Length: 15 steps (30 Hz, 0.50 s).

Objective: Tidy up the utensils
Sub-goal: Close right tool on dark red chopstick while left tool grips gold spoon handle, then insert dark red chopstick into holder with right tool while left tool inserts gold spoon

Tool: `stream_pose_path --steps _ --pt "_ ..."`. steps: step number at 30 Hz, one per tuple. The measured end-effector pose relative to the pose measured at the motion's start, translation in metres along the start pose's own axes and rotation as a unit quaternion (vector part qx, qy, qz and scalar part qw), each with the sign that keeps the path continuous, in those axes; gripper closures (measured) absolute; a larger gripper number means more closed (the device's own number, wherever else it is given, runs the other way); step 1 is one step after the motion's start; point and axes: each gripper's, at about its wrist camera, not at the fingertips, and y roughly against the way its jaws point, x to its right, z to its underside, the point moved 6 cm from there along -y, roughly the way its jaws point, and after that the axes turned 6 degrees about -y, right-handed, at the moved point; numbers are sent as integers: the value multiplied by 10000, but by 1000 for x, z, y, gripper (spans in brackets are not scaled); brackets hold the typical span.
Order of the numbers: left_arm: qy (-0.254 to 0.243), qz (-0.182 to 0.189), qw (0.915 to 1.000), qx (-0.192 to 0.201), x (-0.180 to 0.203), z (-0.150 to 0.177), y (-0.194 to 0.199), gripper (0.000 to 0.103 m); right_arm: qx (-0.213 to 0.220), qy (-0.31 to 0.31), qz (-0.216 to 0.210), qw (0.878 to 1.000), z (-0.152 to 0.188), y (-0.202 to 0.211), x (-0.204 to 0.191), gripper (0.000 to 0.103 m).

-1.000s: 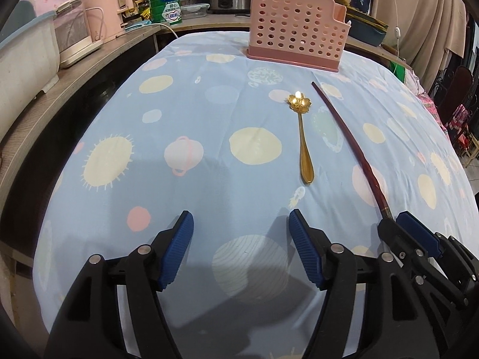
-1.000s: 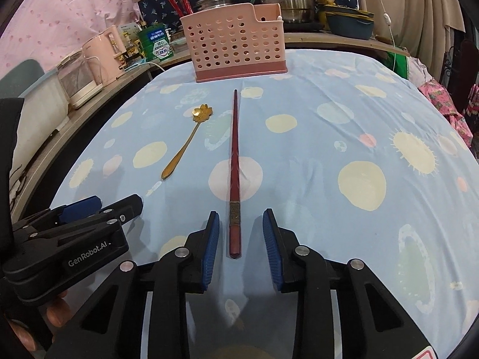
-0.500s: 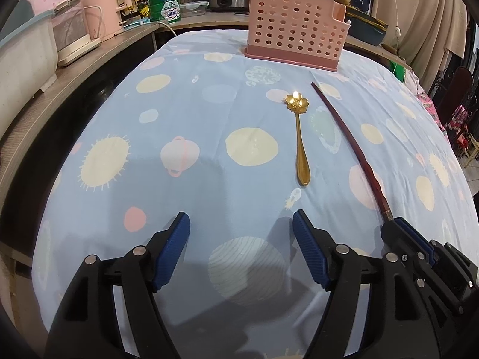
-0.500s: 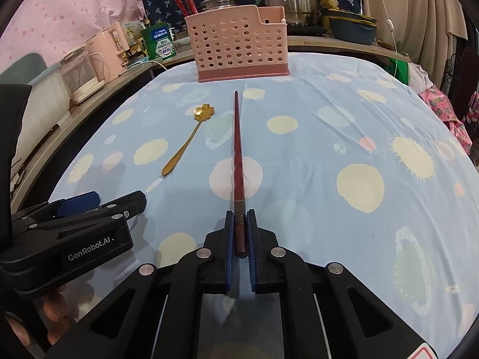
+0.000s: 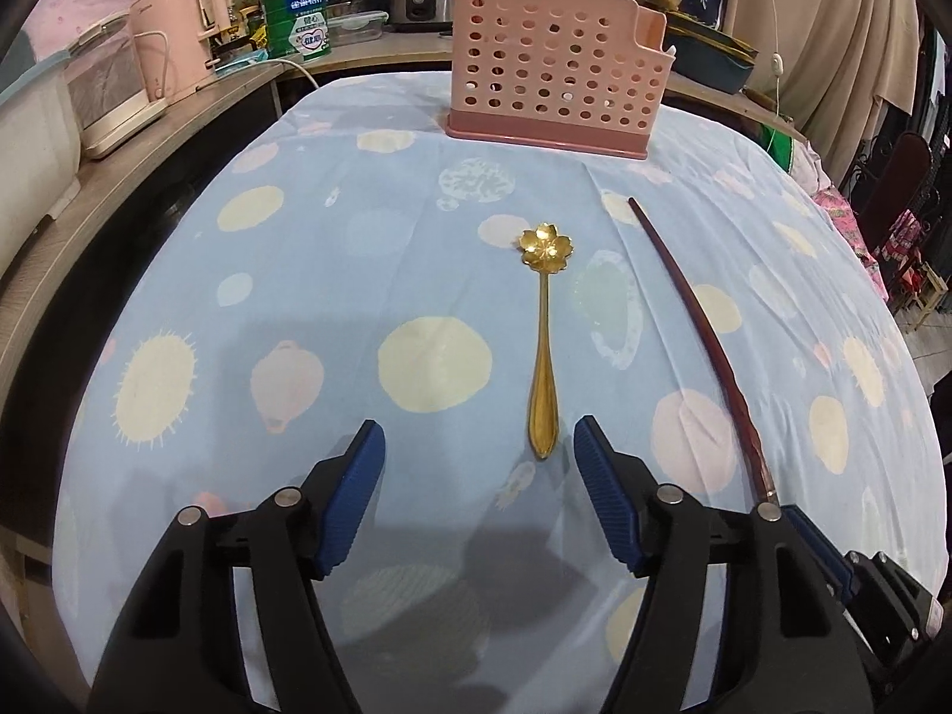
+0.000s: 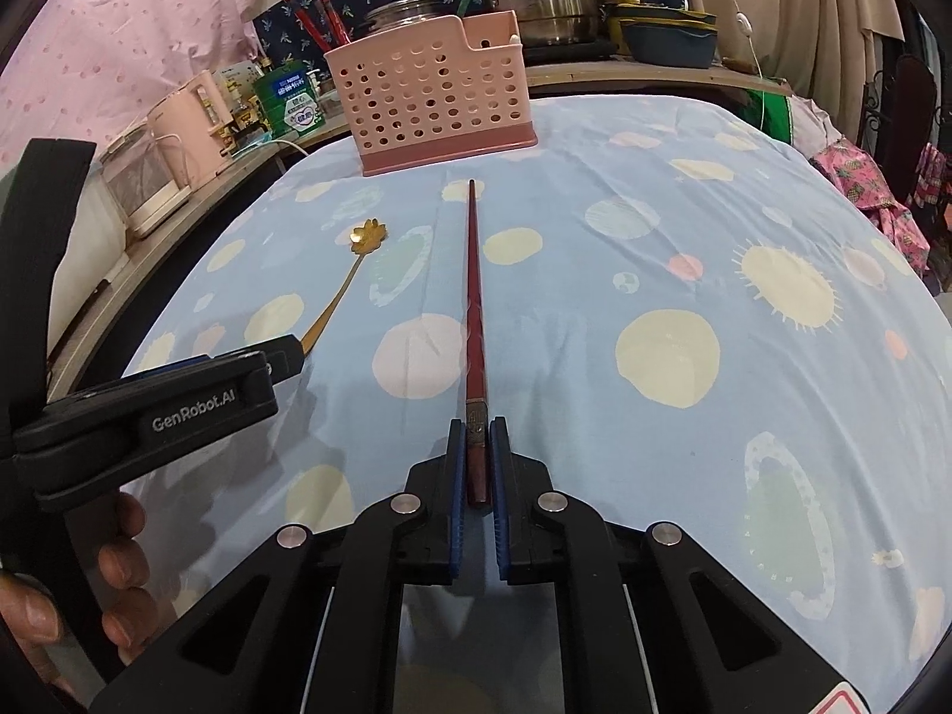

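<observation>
Here right gripper (image 6: 478, 446) fingers clamp the chopstick (image 6: 474, 291); left gripper (image 5: 479, 464) fingers, narrowing, flank the spoon (image 5: 542, 351).

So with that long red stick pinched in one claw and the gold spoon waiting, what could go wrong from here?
The right gripper holds the red chopstick only at its very end, so the long free length may sag or swing when lifted.

Its far tip lies near the pink basket and could catch the wall.

The left gripper is open around the gold spoon handle tip; a flat, thin handle might slip.
</observation>
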Motion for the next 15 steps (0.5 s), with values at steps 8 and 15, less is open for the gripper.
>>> stream_pose_path --steps 8,15 --pt "-53 119 9999 -9 7 -4 -7 79 -22 -69 -14 10000 0 0 3 95" --pt "-17 294 9996 -26 8 2 -2 92 -25 -74 -16 10000 0 0 3 95"
